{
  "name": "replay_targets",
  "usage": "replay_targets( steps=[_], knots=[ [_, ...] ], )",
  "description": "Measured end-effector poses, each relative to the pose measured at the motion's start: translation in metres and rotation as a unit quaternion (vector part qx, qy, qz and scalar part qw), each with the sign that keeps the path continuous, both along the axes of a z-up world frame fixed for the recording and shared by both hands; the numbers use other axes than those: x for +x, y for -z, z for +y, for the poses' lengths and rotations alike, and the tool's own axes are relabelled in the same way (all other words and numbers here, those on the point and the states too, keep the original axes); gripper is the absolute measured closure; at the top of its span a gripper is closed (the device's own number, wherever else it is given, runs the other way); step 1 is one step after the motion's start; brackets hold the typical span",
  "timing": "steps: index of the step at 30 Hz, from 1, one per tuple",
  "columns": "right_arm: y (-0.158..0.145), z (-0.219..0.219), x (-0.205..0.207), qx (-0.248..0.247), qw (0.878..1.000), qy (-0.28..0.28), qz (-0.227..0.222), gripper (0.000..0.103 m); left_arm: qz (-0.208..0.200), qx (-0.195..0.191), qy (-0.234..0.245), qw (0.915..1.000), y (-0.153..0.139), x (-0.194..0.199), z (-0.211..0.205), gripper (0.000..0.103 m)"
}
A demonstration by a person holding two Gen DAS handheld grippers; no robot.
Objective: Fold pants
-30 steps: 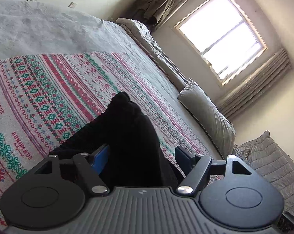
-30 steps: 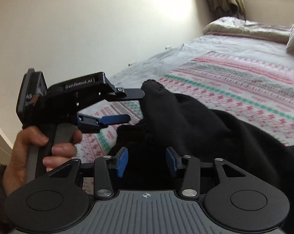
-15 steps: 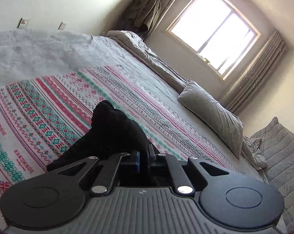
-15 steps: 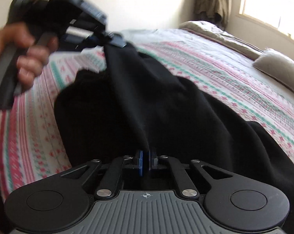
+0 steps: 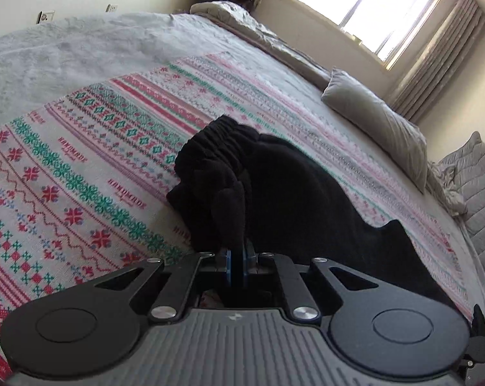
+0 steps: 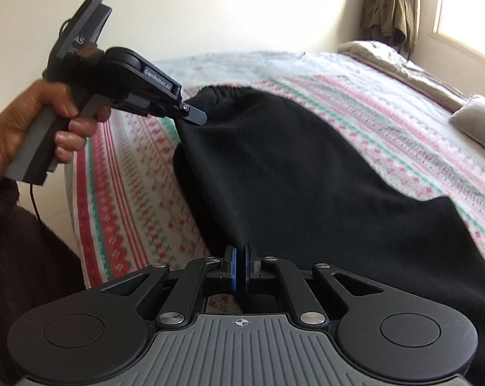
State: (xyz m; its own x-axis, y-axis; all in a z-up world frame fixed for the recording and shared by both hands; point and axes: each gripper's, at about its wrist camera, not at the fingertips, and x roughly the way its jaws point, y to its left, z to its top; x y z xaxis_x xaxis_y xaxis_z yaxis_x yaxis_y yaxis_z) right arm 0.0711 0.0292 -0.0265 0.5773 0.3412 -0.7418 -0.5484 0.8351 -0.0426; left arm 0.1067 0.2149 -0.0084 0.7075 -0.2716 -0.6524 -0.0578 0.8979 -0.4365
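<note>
Black pants (image 6: 293, 173) lie across a bed on a white blanket (image 5: 91, 148) patterned with red and green bands, their gathered elastic waistband (image 5: 223, 138) bunched toward the far side in the left wrist view and the dark legs running off to the near right. The left gripper (image 5: 237, 259) has its blue-padded fingers drawn together on a fold of the black cloth, which rises from between them toward the waistband. In the right wrist view the same gripper (image 6: 194, 117) shows at the far left, held in the person's left hand (image 6: 42, 122), its tip buried in the waistband corner and lifting it off the blanket. The right gripper (image 6: 240, 271) likewise has its fingers pressed together on a pinch of the pants' near edge, the fabric stretched taut between the two tools. A grey pillow (image 5: 377, 125) rests on the far right of the bed, beside a rumpled grey quilt (image 5: 474, 186). A bright window (image 5: 364, 9) with curtains (image 5: 435, 61) stands beyond, and garments (image 6: 388, 6) hang in the far corner. No container is in view.
</note>
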Motion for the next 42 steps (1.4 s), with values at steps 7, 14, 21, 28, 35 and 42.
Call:
replay_targets(
  steps=[7, 14, 21, 28, 35, 42],
  knots=[
    [0.023, 0.001, 0.002, 0.004, 1.0, 0.013, 0.026, 0.096, 0.01, 0.064, 0.007, 0.9979, 0.001, 0.002, -0.016, 0.077],
    [-0.005, -0.04, -0.016, 0.042, 0.997, 0.065, 0.027, 0.052, -0.098, 0.119, -0.04, 0.9872, -0.036, -0.021, -0.026, 0.04],
    [-0.014, -0.148, -0.044, 0.048, 0.972, 0.23, 0.015, 0.048, -0.124, 0.121, 0.07, 0.9824, -0.035, -0.011, -0.092, 0.029],
    [-0.015, -0.255, -0.096, 0.025, 0.916, 0.399, 0.005, 0.041, -0.109, 0.133, 0.179, 0.9685, -0.014, 0.008, -0.169, 0.023],
    [-0.025, -0.336, -0.158, -0.022, 0.835, 0.549, -0.029, 0.039, -0.104, 0.182, 0.231, 0.9502, 0.013, 0.023, -0.22, 0.023],
    [-0.033, -0.401, -0.219, -0.047, 0.76, 0.647, -0.041, 0.03, -0.086, 0.229, 0.229, 0.9421, 0.033, 0.035, -0.237, 0.023]
  ],
)
